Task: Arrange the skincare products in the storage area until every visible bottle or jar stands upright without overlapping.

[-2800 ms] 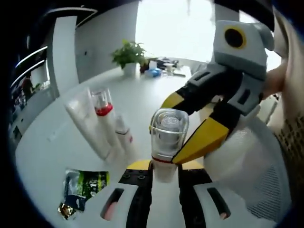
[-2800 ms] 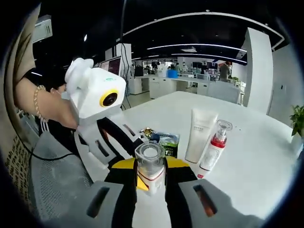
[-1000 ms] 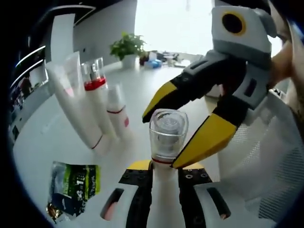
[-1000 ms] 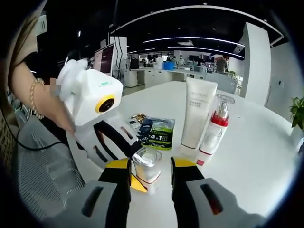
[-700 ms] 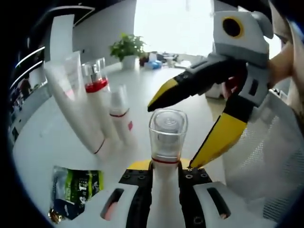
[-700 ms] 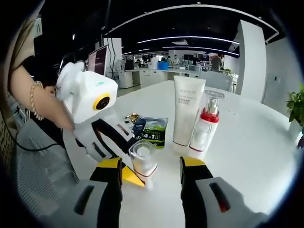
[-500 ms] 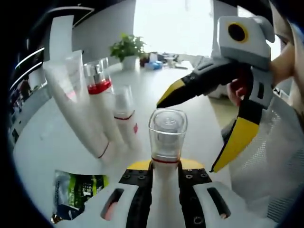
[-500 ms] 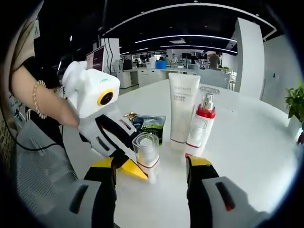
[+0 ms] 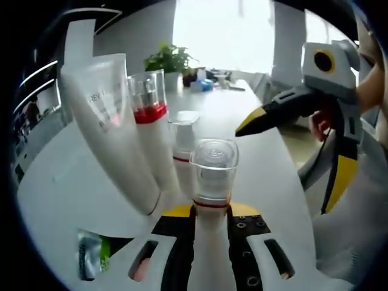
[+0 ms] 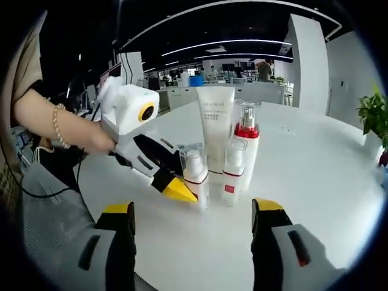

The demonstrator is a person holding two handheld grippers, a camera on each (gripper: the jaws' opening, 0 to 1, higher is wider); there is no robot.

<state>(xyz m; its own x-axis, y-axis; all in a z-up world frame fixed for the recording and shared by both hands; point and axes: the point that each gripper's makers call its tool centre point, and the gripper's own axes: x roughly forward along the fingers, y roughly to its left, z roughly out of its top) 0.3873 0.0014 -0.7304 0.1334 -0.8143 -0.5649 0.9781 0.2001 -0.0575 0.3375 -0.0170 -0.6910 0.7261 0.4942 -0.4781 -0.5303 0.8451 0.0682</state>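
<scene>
Mostly done: left hand-held gripper was clamped on the clear-capped bottle, upright on the tabletop, just beside the small white bottle, red-collared pump bottle and white tube ahead of it, all standing. Right hand-held gripper was wide open, empty, backed off. Left: release; foil sachet lay flat beside the left jaws

Left gripper view sits low, very close behind the clear-capped bottle, facing along the white table toward bright windows; right gripper view stands further back, facing the dark office; both share the bottle cluster.
</scene>
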